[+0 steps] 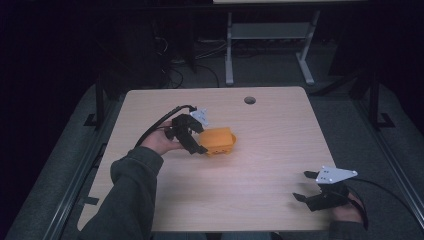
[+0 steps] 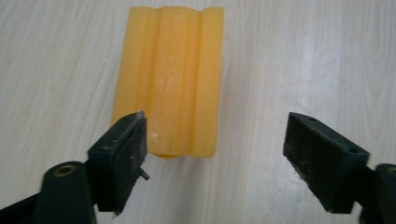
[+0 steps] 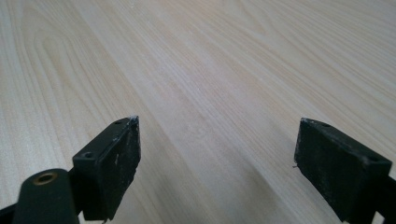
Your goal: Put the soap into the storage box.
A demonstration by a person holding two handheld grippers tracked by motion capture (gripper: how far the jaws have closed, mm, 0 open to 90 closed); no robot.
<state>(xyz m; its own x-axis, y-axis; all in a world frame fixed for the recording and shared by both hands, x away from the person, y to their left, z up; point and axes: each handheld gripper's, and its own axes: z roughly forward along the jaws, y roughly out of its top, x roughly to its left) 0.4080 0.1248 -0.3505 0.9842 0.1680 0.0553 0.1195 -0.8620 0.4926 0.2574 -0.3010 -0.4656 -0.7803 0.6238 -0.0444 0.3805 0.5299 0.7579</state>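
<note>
Orange ribbed block (image 2: 169, 81), a moulded plastic piece with lengthwise grooves, is seen lying flat on the wooden table (image 1: 260, 165), left of the table's middle in the high view (image 1: 218, 141). Its long axis is seen in the left gripper view to run straight away from the jaws, roughly in line with the direction in which the left gripper (image 2: 215, 140) points. The block is not centred in the gap: its near end lies close to the left-hand pad (image 2: 135, 140), while a broad strip of bare table is left before the other pad. The jaws are spread wide and nothing is clasped between them. For a grasp across the short width, a small sideways shift would probably be needed first. The right gripper (image 1: 306, 186) is held well apart at the near right corner, its jaws likewise spread over bare wood, so the left hand (image 1: 161, 142) is plainly the nearer one.
</note>
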